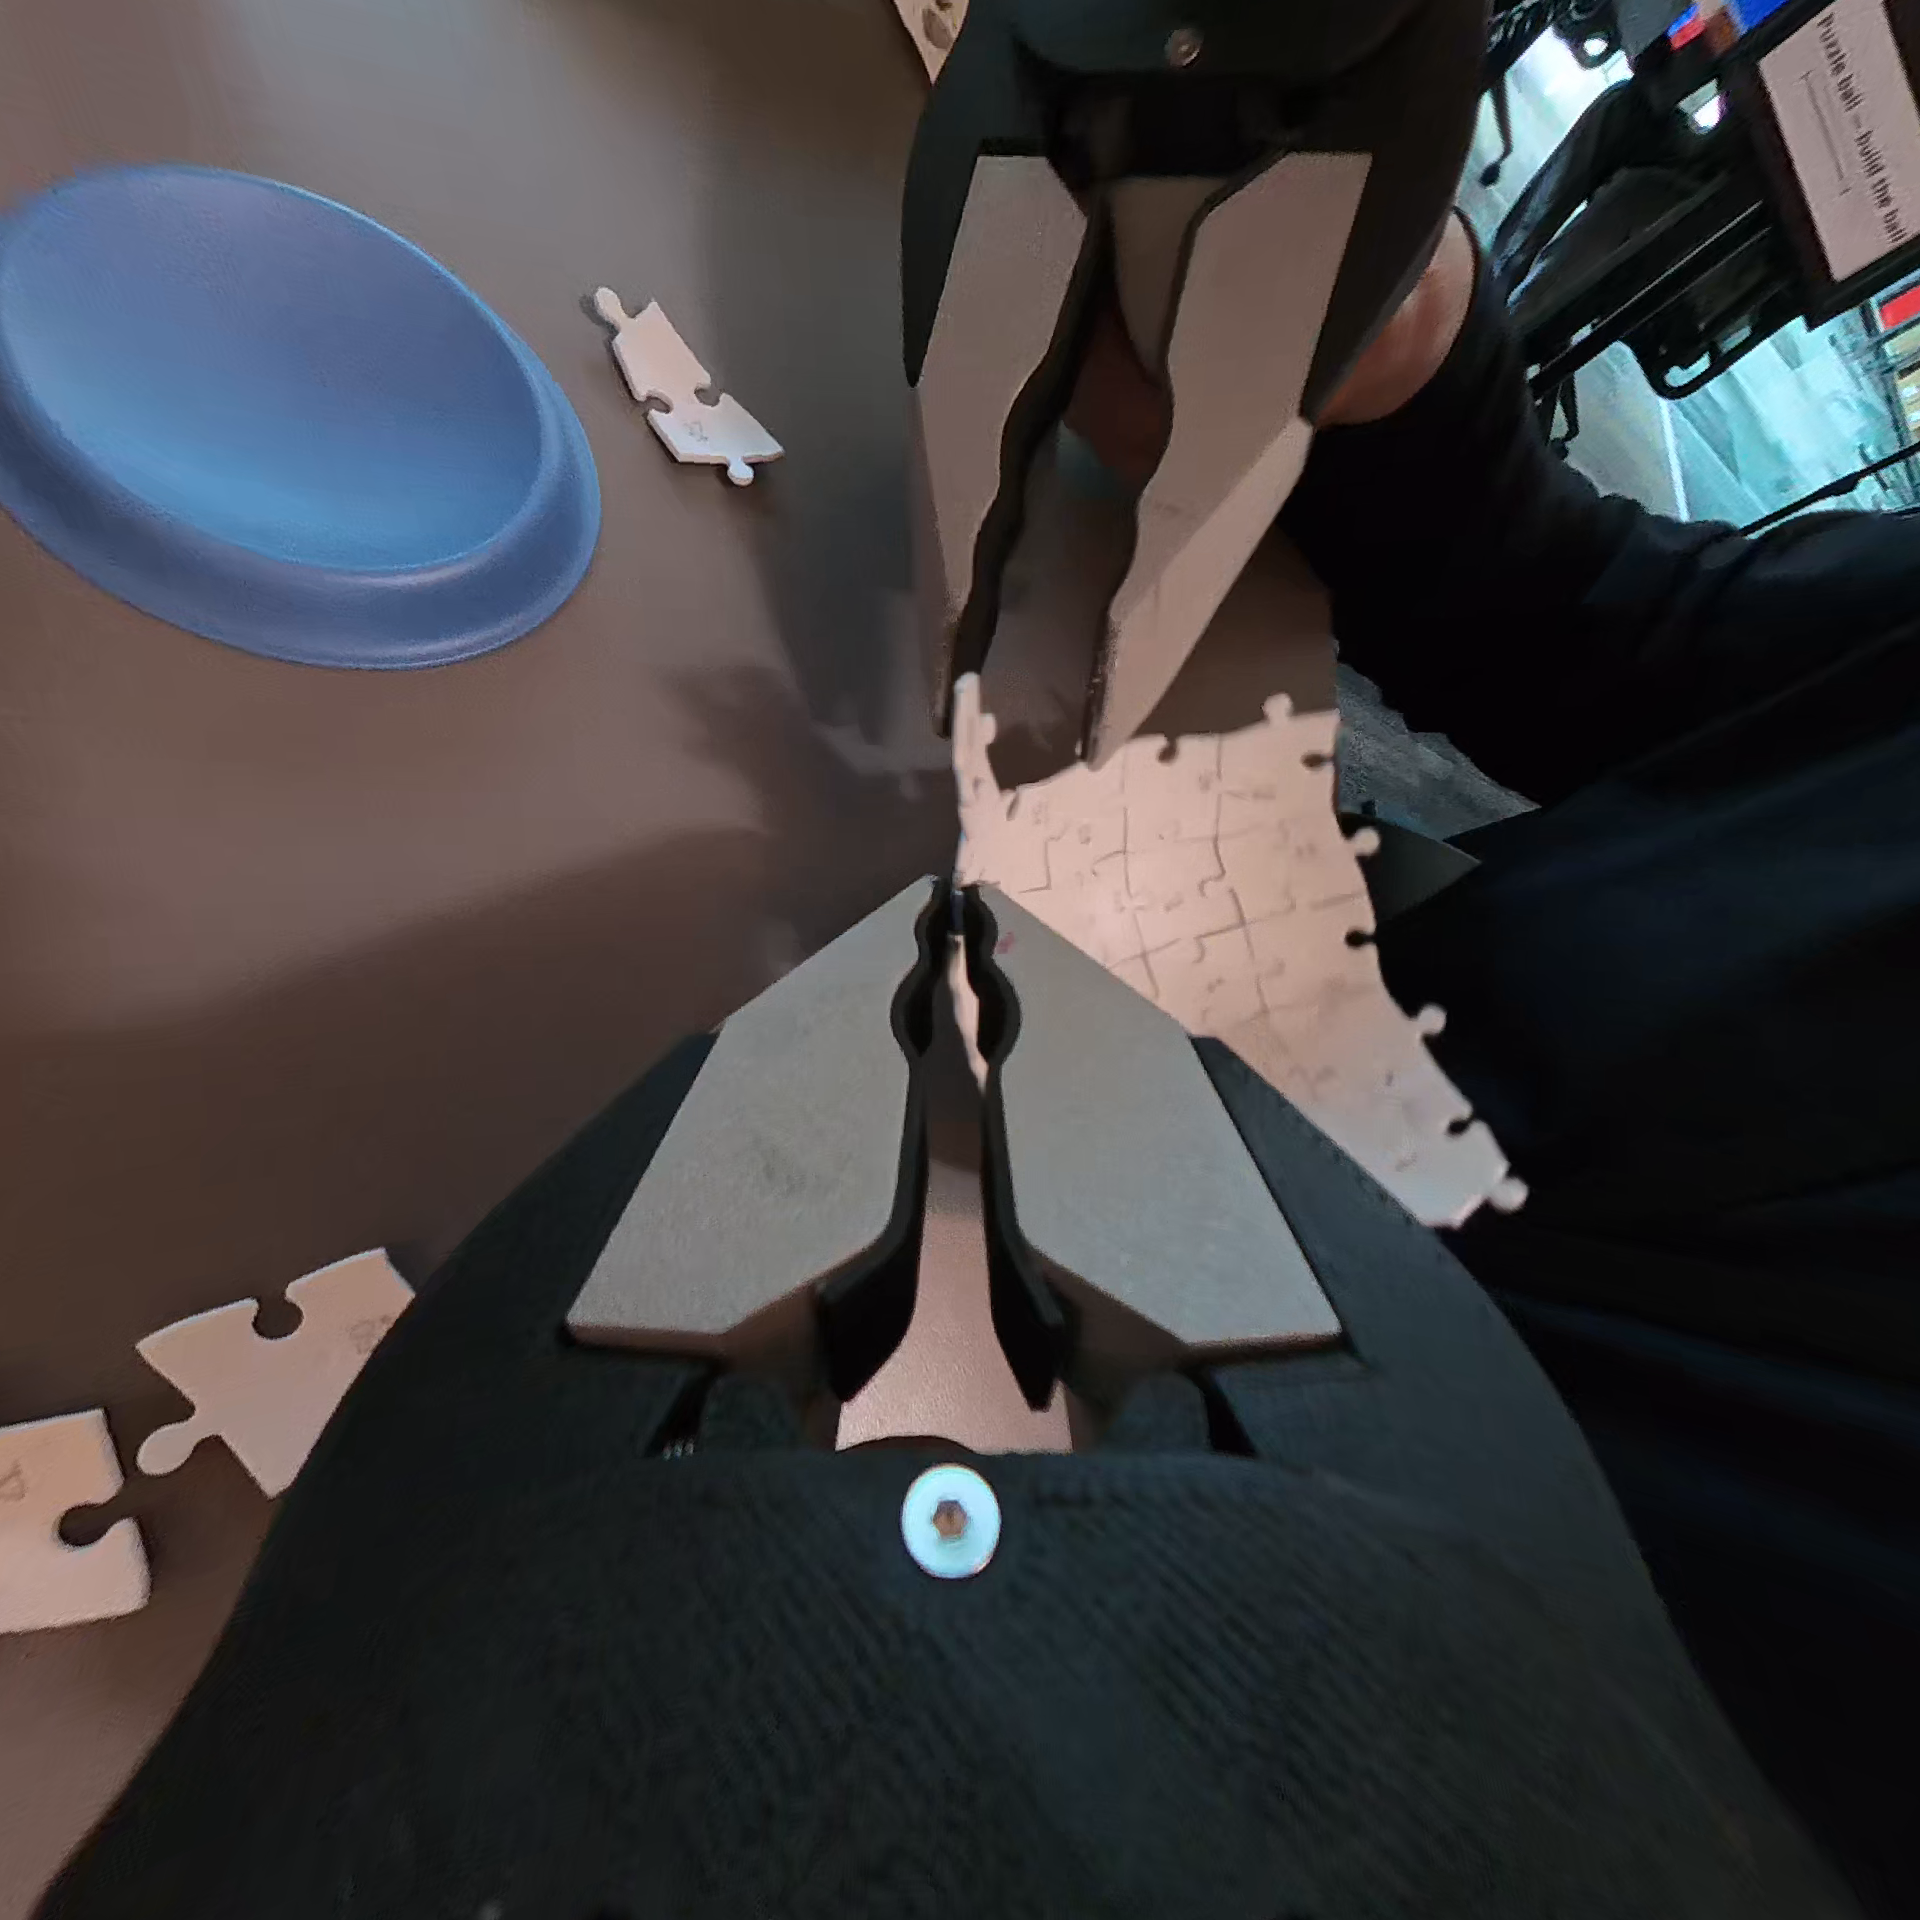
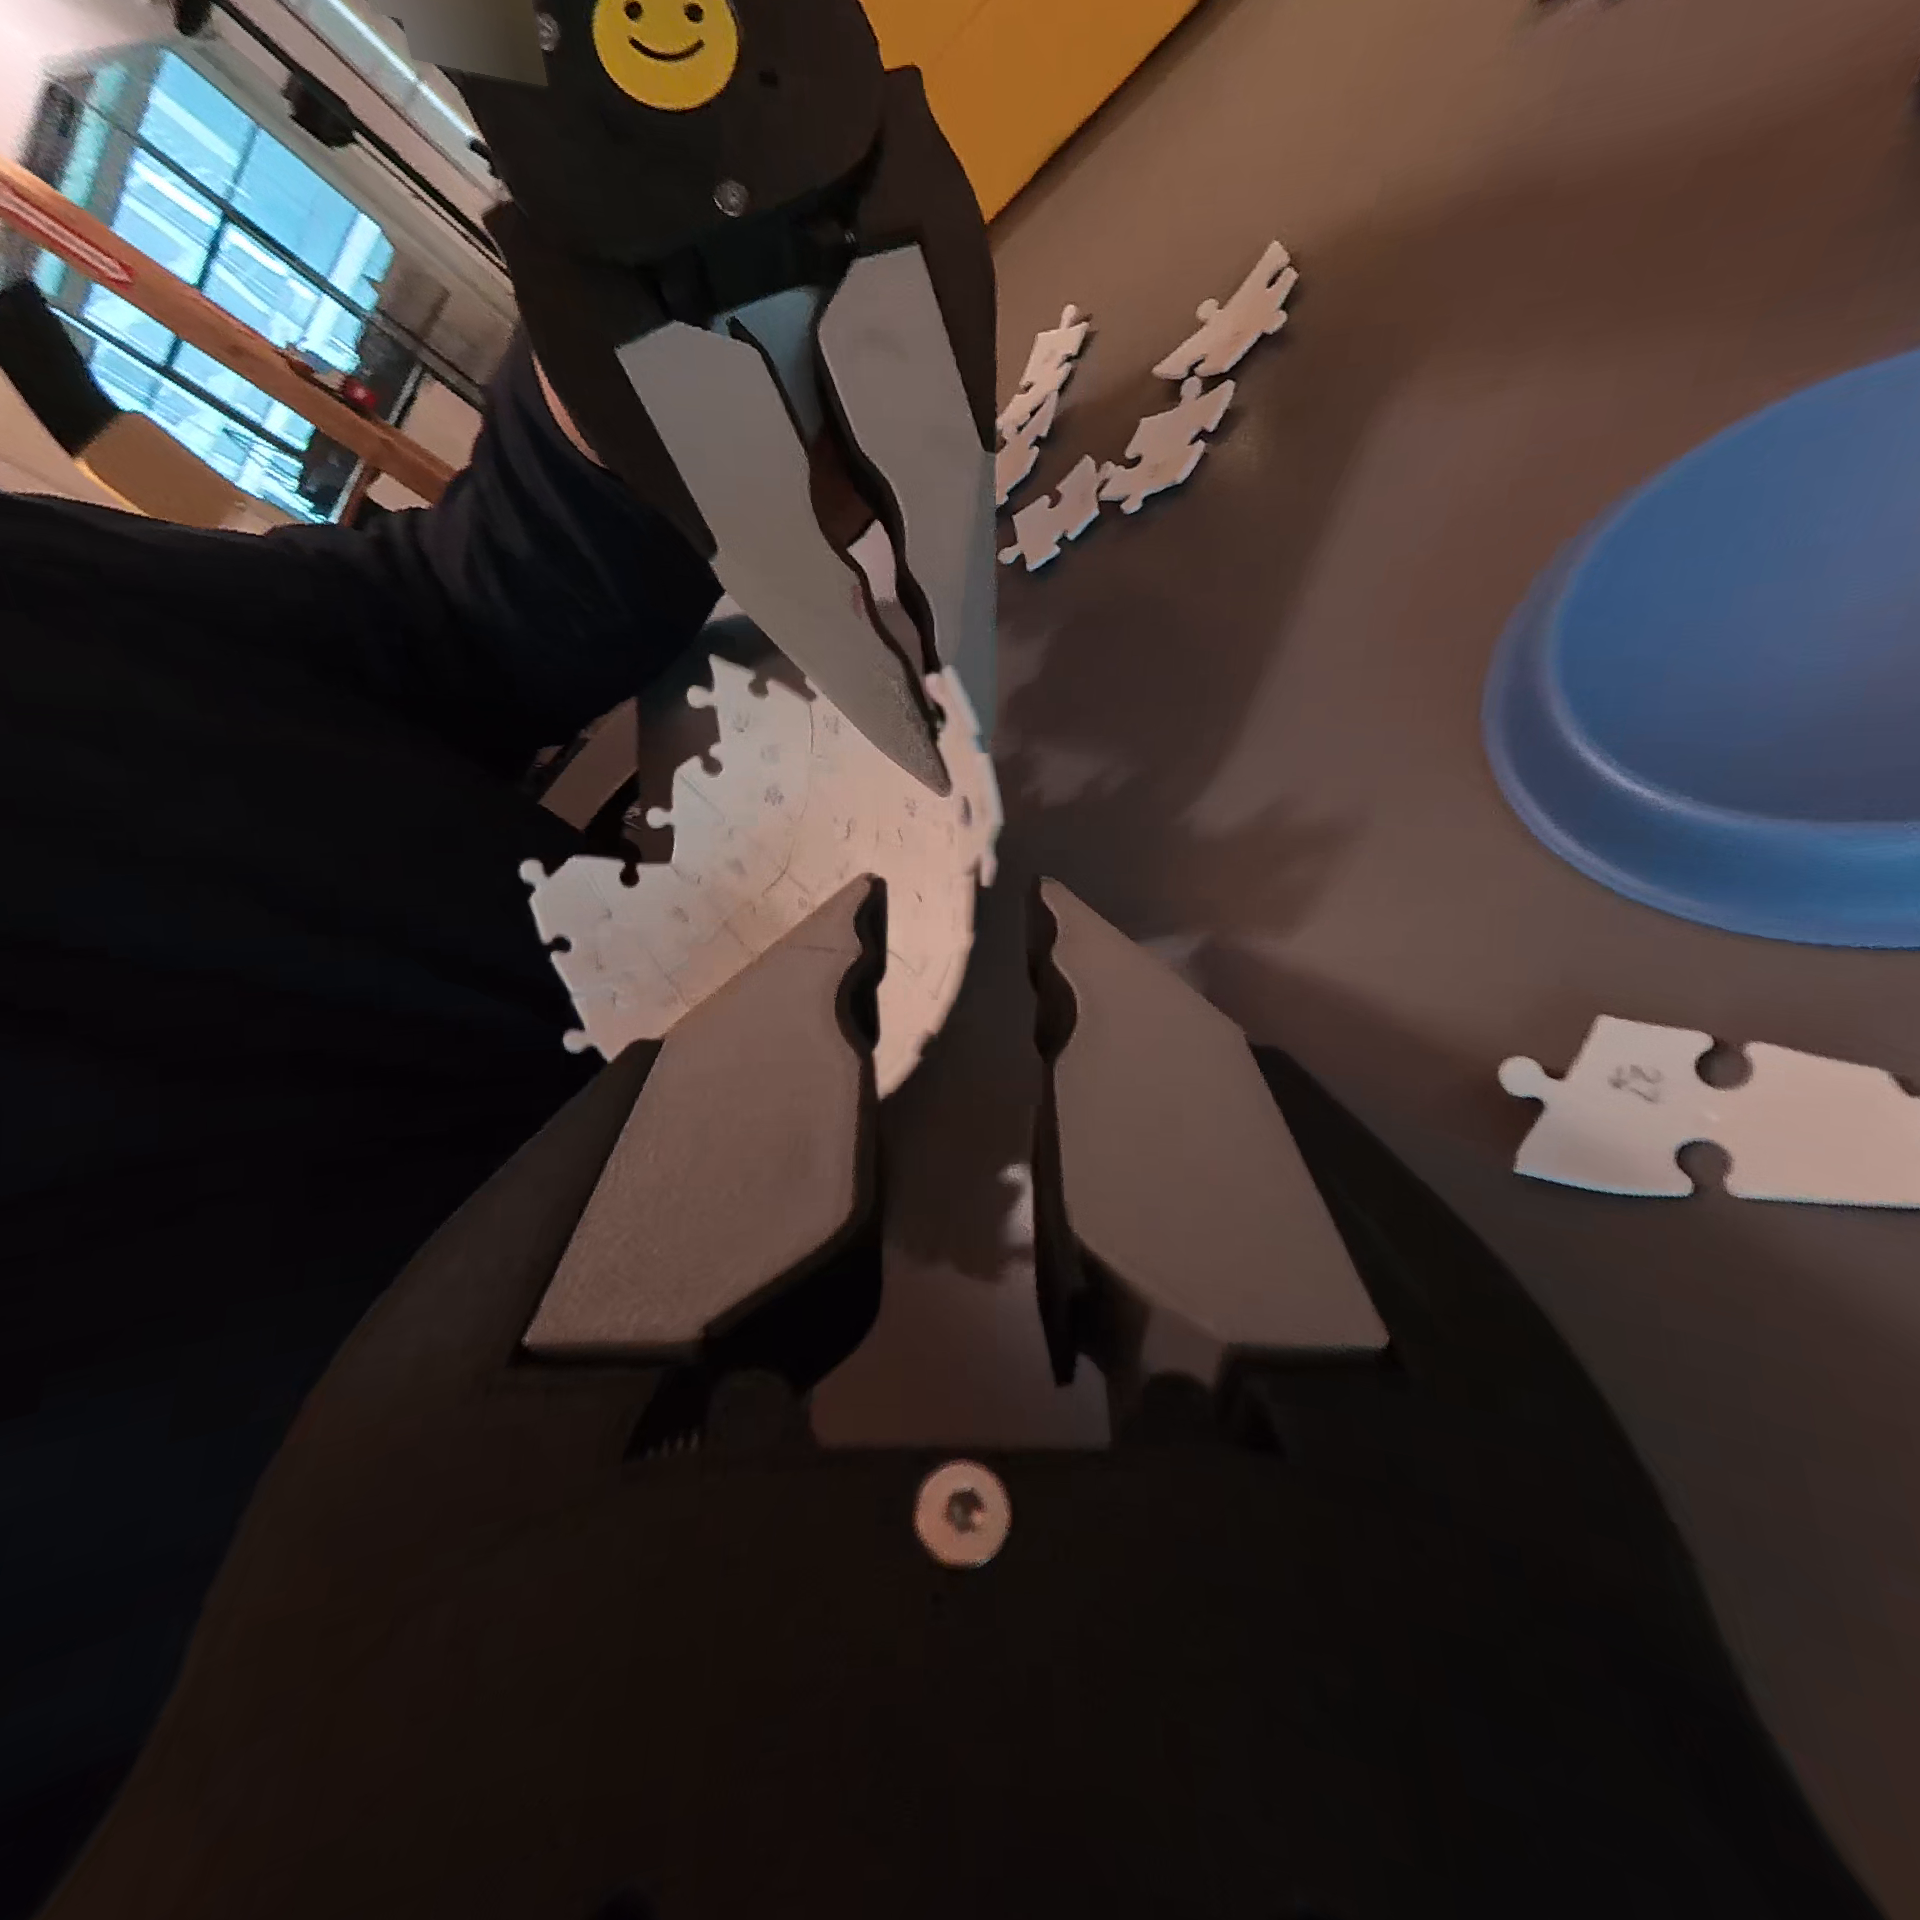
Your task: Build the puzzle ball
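Brown table (image 1: 312,935), puzzle sheet (image 1: 1195,883) hanging right of the blue bowl (image 1: 260,416). My left claw (image 1: 951,904) pinches its edge, right claw (image 2: 961,894) sits apart, probably empty. Regrip gently so joints hold.

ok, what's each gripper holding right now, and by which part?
Left gripper pinches the joined puzzle panel at its edge. Right gripper is open, holding nothing.

At centre frame in the left wrist view, the curved white sheet of joined puzzle pieces (image 1: 1195,883) hangs above the brown table (image 1: 364,935), between the left gripper (image 1: 951,904) below and the right gripper (image 1: 1023,717) above. The round blue dish (image 1: 270,416) lies upper left, a loose two-piece white strip (image 1: 686,384) just right of it.
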`<action>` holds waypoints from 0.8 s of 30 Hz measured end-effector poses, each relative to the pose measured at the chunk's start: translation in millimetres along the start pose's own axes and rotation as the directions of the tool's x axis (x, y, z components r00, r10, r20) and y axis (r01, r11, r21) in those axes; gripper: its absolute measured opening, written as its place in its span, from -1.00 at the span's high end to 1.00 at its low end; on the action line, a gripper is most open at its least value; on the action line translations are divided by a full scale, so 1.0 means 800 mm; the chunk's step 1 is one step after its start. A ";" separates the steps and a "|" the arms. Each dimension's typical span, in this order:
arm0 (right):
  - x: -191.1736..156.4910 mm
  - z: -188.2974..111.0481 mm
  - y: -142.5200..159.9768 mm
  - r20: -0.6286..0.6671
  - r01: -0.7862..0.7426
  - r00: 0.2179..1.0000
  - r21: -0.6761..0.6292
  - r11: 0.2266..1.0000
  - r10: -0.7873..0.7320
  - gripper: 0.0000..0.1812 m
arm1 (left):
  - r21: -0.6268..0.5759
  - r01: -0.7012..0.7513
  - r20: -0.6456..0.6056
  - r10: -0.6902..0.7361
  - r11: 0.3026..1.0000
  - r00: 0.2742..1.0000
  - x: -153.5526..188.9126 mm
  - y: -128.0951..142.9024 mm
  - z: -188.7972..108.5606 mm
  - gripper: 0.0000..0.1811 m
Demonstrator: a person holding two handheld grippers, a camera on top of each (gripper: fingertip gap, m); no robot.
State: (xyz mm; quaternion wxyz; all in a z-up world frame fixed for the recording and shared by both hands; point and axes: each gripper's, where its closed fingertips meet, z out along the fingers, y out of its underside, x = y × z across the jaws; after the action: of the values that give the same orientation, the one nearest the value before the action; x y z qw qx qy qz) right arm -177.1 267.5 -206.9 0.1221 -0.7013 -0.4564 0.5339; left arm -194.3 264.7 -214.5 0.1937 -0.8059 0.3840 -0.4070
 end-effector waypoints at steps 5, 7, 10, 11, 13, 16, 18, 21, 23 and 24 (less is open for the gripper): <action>0.005 0.003 -0.001 0.001 -0.013 1.000 -0.006 1.000 0.013 0.79 | -0.005 -0.016 -0.014 0.016 1.000 1.000 0.006 0.000 0.005 1.00; 0.007 0.008 0.001 -0.007 -0.009 1.000 -0.029 1.000 0.009 0.80 | -0.008 -0.027 -0.008 0.027 1.000 1.000 0.006 -0.001 0.006 1.00; 0.003 0.013 0.002 0.016 -0.004 1.000 -0.041 0.999 0.005 0.87 | -0.005 -0.025 -0.006 0.024 1.000 1.000 0.006 -0.001 0.007 1.00; 0.001 0.015 0.001 0.025 -0.003 1.000 -0.041 0.999 0.004 0.89 | -0.003 -0.022 -0.006 0.022 1.000 1.000 0.006 -0.001 0.007 1.00; 0.000 0.017 0.000 0.024 0.002 1.000 -0.038 0.999 -0.001 0.93 | -0.002 -0.015 -0.001 0.015 1.000 1.000 0.005 -0.001 0.007 1.00; 0.001 0.021 -0.001 -0.010 0.031 0.999 -0.039 0.999 -0.032 0.99 | -0.003 0.000 0.011 0.000 1.000 1.000 0.004 0.000 0.006 1.00; 0.002 0.023 -0.002 -0.044 0.054 0.997 -0.040 0.998 -0.056 1.00 | -0.003 0.007 0.021 -0.007 1.000 1.000 0.003 0.002 0.005 1.00; 0.006 0.027 -0.001 -0.102 0.080 0.991 -0.045 0.996 -0.084 1.00 | -0.007 0.018 0.044 -0.018 1.000 0.999 -0.001 0.005 0.006 1.00; 0.008 0.030 0.001 -0.128 0.082 0.988 -0.056 0.995 -0.088 1.00 | -0.017 0.019 0.054 -0.018 1.000 0.998 -0.004 0.008 0.007 1.00; 0.009 0.032 0.003 -0.131 0.080 0.988 -0.062 0.995 -0.088 1.00 | -0.023 0.021 0.053 -0.019 1.000 0.998 -0.004 0.010 0.007 1.00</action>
State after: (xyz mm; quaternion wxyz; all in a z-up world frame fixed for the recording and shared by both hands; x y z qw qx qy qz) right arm -197.8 263.7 -222.9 0.1550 -0.7186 -0.4912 0.4672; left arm -194.5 262.5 -224.6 0.1903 -0.8222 0.3754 -0.3832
